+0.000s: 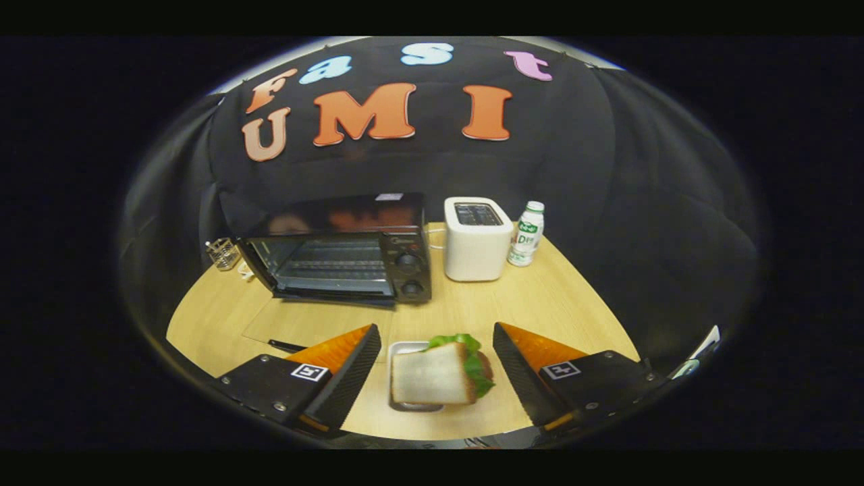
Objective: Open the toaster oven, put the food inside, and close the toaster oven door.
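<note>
A black toaster oven [351, 253] stands at the back left of the round wooden table [540, 304]. Its glass door [317, 320] is folded down flat toward me, with its dark handle [287, 346] nearest, and the wire rack inside shows. A sandwich [435, 374] of white bread with green lettuce rests on a small pale tray [403, 348] in front of the oven. My gripper [434, 331] is open; the sandwich lies between the two fingers with a gap on each side, neither finger touching it.
A white pop-up toaster [476, 239] stands just right of the oven, with a small green-and-white bottle [526, 235] beside it. A clear glass cup [223, 253] sits left of the oven by the table's edge. Bare wood lies between tray and oven door.
</note>
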### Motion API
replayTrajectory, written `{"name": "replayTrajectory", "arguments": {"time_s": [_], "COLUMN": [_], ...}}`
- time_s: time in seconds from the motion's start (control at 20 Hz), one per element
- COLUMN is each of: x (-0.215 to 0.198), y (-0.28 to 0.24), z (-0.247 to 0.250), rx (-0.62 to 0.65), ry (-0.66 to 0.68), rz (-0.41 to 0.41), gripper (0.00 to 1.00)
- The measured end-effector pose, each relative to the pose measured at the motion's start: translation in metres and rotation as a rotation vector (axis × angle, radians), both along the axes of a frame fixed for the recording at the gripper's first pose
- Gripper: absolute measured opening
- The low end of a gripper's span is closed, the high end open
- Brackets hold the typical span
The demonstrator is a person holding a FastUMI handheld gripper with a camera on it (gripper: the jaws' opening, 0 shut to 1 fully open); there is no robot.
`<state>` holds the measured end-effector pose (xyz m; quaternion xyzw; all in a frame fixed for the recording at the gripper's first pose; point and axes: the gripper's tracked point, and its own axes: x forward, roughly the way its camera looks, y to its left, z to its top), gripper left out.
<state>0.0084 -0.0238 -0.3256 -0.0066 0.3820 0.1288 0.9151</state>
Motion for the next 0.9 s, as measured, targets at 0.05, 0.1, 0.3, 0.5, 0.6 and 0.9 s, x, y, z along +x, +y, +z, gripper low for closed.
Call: {"name": "replayTrajectory", "arguments": {"time_s": [0.05, 0.1, 0.3, 0.5, 0.6, 0.9], "x": [-0.002, -0.004, -0.016, -0.029, -0.028, -0.027], "y": [-0.007, -0.012, -0.022, -0.011, -0.008, -0.002], "z": [-0.009, -0.021, -0.058, -0.087, -0.092, -0.088], "rx": [0.019, 0.036, 0.076, 0.139, 0.159, 0.23], "ry": [0.062, 0.123, 0.291, 0.409, 0.426, 0.453], "rz": [0.0, 0.007, 0.014, 0.046, 0.06, 0.038], "gripper": [0.99, 0.99, 0.99, 0.99, 0.98, 0.52]}}
